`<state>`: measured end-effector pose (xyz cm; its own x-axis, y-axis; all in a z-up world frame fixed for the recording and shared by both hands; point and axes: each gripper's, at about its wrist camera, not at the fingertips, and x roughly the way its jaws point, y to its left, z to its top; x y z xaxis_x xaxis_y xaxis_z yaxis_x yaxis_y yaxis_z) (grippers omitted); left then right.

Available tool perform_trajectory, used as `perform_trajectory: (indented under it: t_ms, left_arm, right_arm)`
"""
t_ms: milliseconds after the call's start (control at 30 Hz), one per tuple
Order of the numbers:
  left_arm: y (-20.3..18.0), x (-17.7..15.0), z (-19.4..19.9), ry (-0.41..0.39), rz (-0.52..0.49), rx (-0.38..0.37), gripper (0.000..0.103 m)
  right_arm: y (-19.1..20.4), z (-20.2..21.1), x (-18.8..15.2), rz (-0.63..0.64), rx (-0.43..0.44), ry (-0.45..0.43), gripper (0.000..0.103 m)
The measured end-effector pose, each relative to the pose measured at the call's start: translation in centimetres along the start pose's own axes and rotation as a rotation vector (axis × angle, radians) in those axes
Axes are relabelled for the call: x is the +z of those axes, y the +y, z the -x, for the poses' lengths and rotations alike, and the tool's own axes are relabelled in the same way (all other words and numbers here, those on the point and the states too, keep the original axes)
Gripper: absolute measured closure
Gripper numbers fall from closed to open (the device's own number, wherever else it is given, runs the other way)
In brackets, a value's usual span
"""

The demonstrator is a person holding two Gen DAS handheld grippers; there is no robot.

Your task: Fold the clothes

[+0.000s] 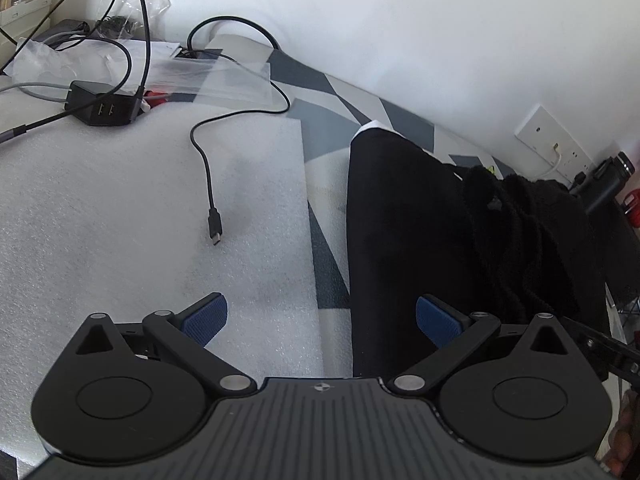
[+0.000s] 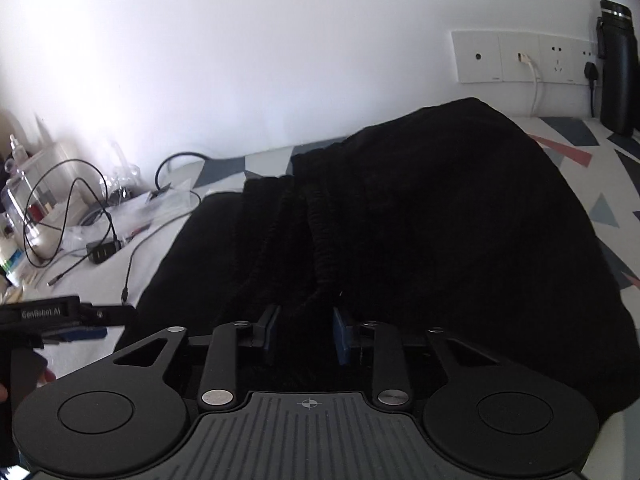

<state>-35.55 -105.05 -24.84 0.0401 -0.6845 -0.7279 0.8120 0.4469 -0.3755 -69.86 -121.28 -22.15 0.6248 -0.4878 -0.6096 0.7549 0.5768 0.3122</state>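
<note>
White wall backs a counter (image 1: 120,216) covered partly with foam sheet and partly with a geometric-patterned cloth (image 1: 320,92).

Right tongs (image 2: 304,334): the blue pads stand narrow, with a bunched ridge of the black garment (image 2: 440,220) pinched between them. The fabric appears to be gripped near its ribbed, gathered band.

Left tongs (image 1: 320,320): spread wide, holding nothing. One pad sits over the foam sheet, the other over the edge of the black garment (image 1: 400,220), which runs as a long flat panel away from the tongs toward the wall.

Relative to the garment, a loose charging cable (image 1: 208,184) lies near its left edge on the foam, and a black power adapter (image 1: 104,106) sits well apart, farther toward the wall. A black bottle (image 2: 618,68) stands beyond the garment's far right side, beside the wall socket plate (image 2: 520,56).

Hazards, as judged from this state:
- The right grip covers only a thick bunch; layers may slip out unevenly on lifting, skewing the fold.
- Dark fabric hides edges and seams; the left tongs may close on one layer only.
- Dragging the garment leftward may catch the cable plug and pull the adapter.
- A wide sweep rightward may strike the bottle.
</note>
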Motion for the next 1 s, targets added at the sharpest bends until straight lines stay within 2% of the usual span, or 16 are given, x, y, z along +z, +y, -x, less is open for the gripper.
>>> perform_trajectory:
  t_ms: [133, 267, 400, 500, 567, 600, 633, 733, 900, 1000]
  left_arm:
    - [0.1, 0.0, 0.1, 0.001, 0.001, -0.004, 0.0]
    - [0.3, 0.0, -0.1, 0.01, -0.002, 0.004, 0.001]
    - [0.3, 0.0, -0.4, 0.023, 0.005, 0.012, 0.0]
    - [0.0, 0.1, -0.5, 0.033, -0.009, 0.021, 0.0]
    - [-0.2, 0.1, -0.7, 0.053, -0.017, 0.039, 0.0]
    - [-0.2, 0.1, -0.8, 0.055, -0.016, 0.043, 0.0]
    - [-0.3, 0.1, -0.8, 0.055, -0.014, 0.044, 0.0]
    - [-0.4, 0.3, -0.7, 0.06, -0.005, 0.042, 0.0]
    - [-1.0, 0.2, -1.2, 0.085, -0.013, 0.045, 0.0]
    - [-1.6, -0.1, -1.4, 0.095, -0.028, 0.044, 0.0]
  right_arm:
    - [1.2, 0.5, 0.9, 0.046, 0.038, -0.027, 0.092]
    - [1.8, -1.8, 0.4, 0.104, 0.011, 0.055, 0.091]
    - [2.1, -2.6, -0.1, 0.124, -0.007, 0.057, 0.089]
    - [2.7, -1.8, -0.1, 0.159, -0.022, 0.043, 0.076]
    - [2.9, -0.9, -0.2, 0.175, -0.028, 0.01, 0.061]
    - [3.0, -0.4, -0.3, 0.189, -0.037, -0.009, 0.045]
    - [3.1, 0.1, -0.5, 0.208, -0.05, -0.031, 0.035]
    - [3.4, 1.1, -0.7, 0.28, -0.071, -0.055, 0.032]
    - [3.1, 0.3, -1.7, 0.339, -0.115, 0.0, 0.03]
    - [3.9, -0.6, -2.6, 0.418, -0.127, 0.007, 0.02]
